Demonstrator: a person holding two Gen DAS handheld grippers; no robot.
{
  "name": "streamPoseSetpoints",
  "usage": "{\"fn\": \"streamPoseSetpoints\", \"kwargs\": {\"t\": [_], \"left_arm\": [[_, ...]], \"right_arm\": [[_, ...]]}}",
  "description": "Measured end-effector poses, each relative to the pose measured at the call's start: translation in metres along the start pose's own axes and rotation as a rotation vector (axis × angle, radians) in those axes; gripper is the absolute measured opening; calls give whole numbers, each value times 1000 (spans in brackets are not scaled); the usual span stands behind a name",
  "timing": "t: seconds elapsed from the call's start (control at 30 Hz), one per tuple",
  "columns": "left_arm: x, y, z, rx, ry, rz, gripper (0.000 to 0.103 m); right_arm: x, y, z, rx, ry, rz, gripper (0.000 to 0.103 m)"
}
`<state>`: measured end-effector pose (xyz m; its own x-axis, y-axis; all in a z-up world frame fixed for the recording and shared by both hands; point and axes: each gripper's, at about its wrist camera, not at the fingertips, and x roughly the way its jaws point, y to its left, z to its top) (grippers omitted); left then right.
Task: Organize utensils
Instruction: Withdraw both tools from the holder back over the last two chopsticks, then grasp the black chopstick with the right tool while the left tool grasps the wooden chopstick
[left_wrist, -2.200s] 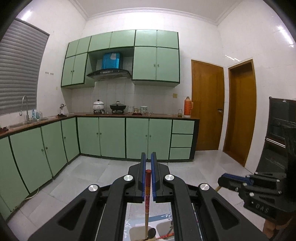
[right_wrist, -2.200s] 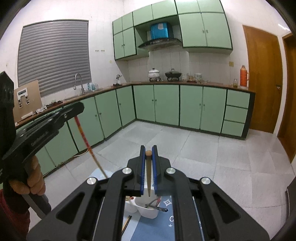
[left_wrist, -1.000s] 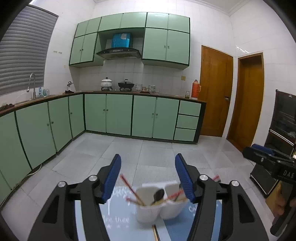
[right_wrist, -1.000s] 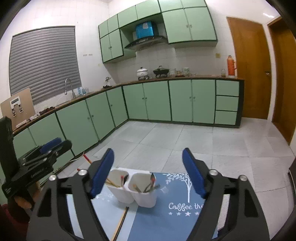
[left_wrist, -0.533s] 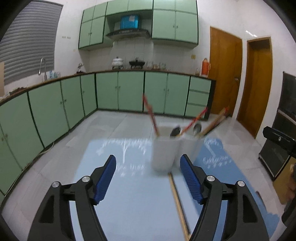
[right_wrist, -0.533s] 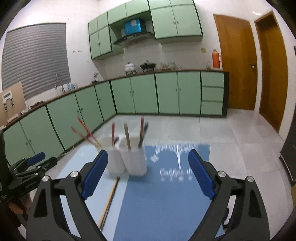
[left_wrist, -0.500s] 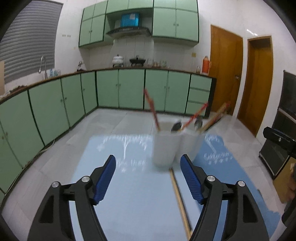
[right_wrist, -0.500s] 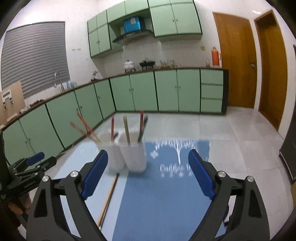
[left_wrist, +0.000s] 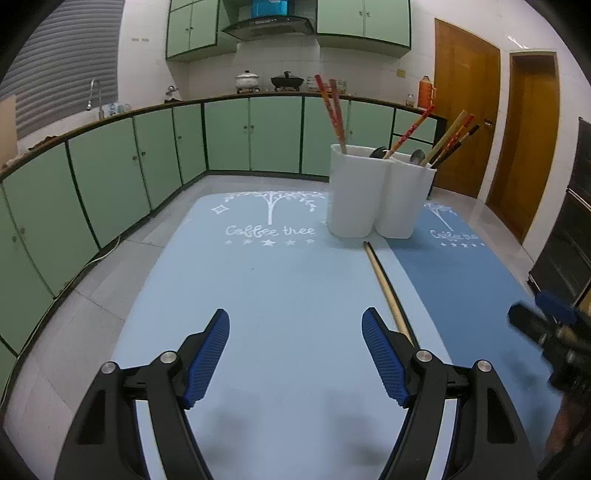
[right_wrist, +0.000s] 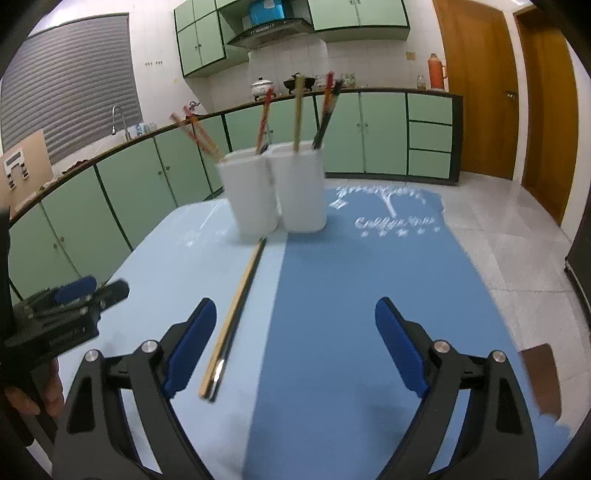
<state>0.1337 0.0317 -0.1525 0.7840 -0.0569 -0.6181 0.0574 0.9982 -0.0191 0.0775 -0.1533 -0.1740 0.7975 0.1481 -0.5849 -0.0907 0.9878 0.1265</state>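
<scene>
Both tongs (left_wrist: 295, 360) lower, empty, apart.

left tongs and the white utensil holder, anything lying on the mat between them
Mostly bare light blue mat. Only the loose pair of chopsticks lies there, running from the white utensil holder toward the right finger of the open left tongs, as the left wrist view shows.

Glossy white plastic holder (left_wrist: 380, 192), wooden chopsticks (left_wrist: 388, 288), smooth matt blue mats (left_wrist: 266, 295), ribbed gripper pads (left_wrist: 380, 354)
</scene>
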Motion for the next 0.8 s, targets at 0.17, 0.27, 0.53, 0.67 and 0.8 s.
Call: {"fn": "streamPoseSetpoints", "kwargs": {"t": [0.17, 0.27, 0.53, 0.67, 0.8], "left_arm": [[-2, 5, -11, 0, 6, 12, 73], [-7, 7, -15, 10, 3, 27, 73], [-15, 19, -19, -7, -2, 36, 73], [-17, 23, -20, -20, 1, 34, 73], [-18, 24, -23, -25, 2, 30, 74]], "right_arm": [[8, 17, -21, -31, 62, 12, 73], [12, 24, -29, -44, 94, 9, 66], [24, 37, -42, -73, 176, 28, 56], [32, 40, -45, -89, 206, 14, 53], [35, 45, -47, -122, 219, -1, 52]]}}
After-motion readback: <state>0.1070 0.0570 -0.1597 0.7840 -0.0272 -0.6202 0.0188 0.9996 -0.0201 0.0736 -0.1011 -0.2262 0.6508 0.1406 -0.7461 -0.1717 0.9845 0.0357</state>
